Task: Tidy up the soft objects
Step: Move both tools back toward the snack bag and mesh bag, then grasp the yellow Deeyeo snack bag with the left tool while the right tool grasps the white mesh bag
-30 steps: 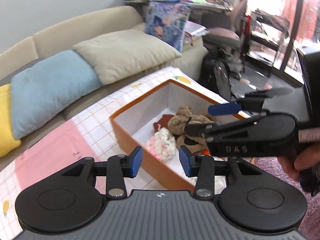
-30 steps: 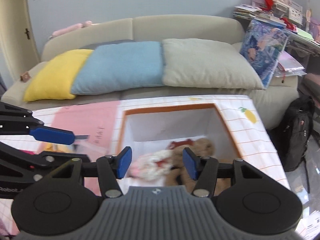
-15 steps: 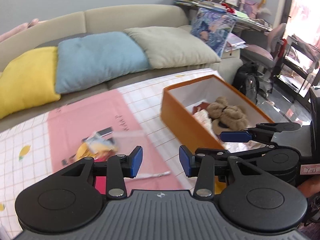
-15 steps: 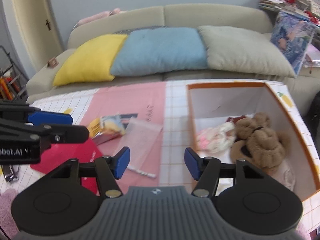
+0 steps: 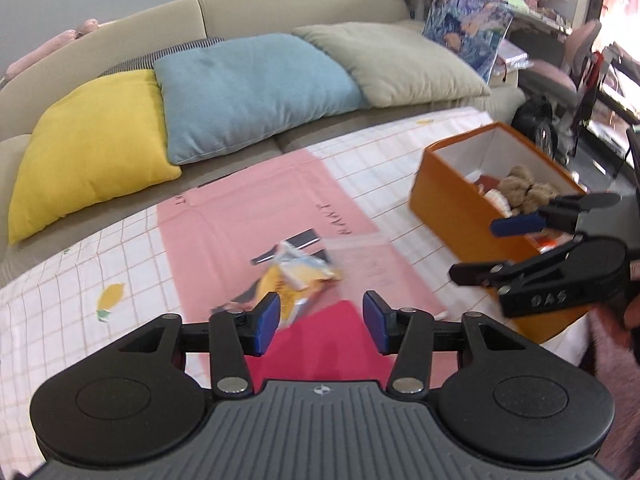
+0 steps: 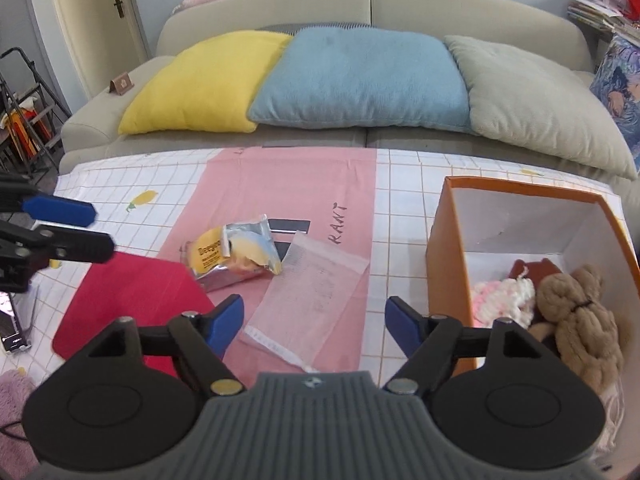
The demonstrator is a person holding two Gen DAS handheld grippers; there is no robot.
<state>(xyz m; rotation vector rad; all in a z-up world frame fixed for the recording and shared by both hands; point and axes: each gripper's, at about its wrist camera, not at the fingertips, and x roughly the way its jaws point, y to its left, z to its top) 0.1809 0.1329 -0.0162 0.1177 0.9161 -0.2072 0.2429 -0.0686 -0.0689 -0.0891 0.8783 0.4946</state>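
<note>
An orange box [image 6: 444, 256] stands on the table at the right. It holds a brown plush bear [image 6: 576, 312], a pink-and-white knitted toy [image 6: 504, 296] and a dark red soft item [image 6: 532, 268]. The box also shows in the left wrist view [image 5: 452, 204]. A yellow-and-silver snack packet [image 6: 232, 252], a clear plastic bag [image 6: 316, 296] and a red flat pouch [image 6: 136, 304] lie on a pink sheet. My left gripper [image 5: 320, 320] is open and empty above the red pouch [image 5: 324, 352]. My right gripper [image 6: 314, 320] is wide open and empty above the clear bag.
A white checked cloth [image 6: 400, 208] covers the table. A sofa behind it carries a yellow pillow [image 6: 200, 84], a blue pillow [image 6: 360, 80] and a beige pillow [image 6: 536, 108]. A black backpack [image 5: 536, 124] and shelves stand at the right. A door [image 6: 92, 20] is at the left.
Both grippers have swung left, away from the orange box, toward the middle of the table. The right gripper's jaws have opened wider. Both stay empty.
</note>
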